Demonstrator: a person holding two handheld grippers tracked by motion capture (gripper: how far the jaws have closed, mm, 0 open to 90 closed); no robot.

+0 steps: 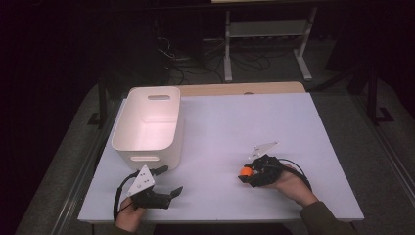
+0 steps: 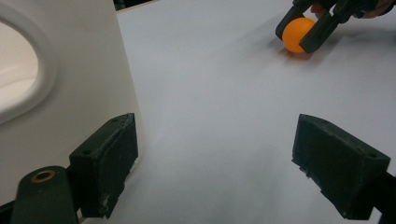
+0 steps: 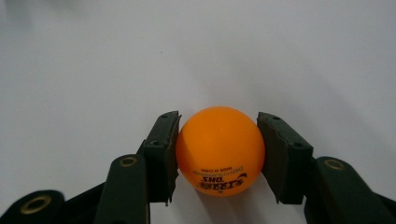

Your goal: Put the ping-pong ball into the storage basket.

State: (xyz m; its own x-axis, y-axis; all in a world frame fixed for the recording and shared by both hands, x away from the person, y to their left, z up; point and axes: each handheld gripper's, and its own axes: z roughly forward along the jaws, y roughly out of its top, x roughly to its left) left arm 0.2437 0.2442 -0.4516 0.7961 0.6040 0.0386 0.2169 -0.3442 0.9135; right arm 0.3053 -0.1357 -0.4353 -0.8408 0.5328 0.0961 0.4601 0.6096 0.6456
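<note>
An orange ping-pong ball with black print sits low over the white table between both pads of my right gripper, which is shut on it. In the high view that ball shows at the tip of the right gripper, at the table's front right. The left gripper view catches the ball far off at its upper right. My left gripper lies at the front left, just in front of the white bin, open and holding nothing. Its jaws stand wide apart over bare table.
The white plastic bin with cut-out handles stands at the table's left, its wall close beside my left gripper's left jaw. A wooden strip runs along the table's far edge. A metal frame and cables lie on the dark floor beyond.
</note>
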